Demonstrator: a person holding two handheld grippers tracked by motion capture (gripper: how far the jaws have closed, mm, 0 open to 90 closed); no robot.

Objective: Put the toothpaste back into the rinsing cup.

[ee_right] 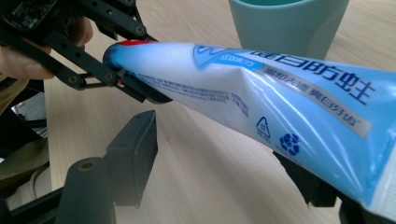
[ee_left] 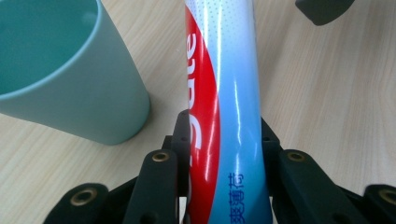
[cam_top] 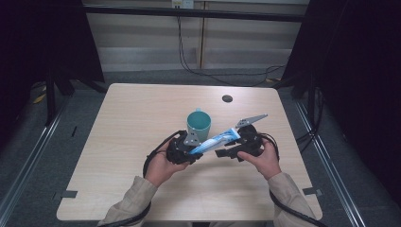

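A blue, white and red toothpaste tube hangs slanted above the table between both hands. My left gripper is shut on its lower, capped end; in the left gripper view the jaws pinch the tube from both sides. My right gripper is at the tube's raised flat end. In the right gripper view the tube crosses above the jaws, and the left jaw stands clear of it, so that gripper is open. A teal mug stands upright just behind the tube, seen close up.
The light wooden table has a round dark hole at the back right. Black cables trail from both grippers over the front edge. Dark curtains and floor rails flank the table.
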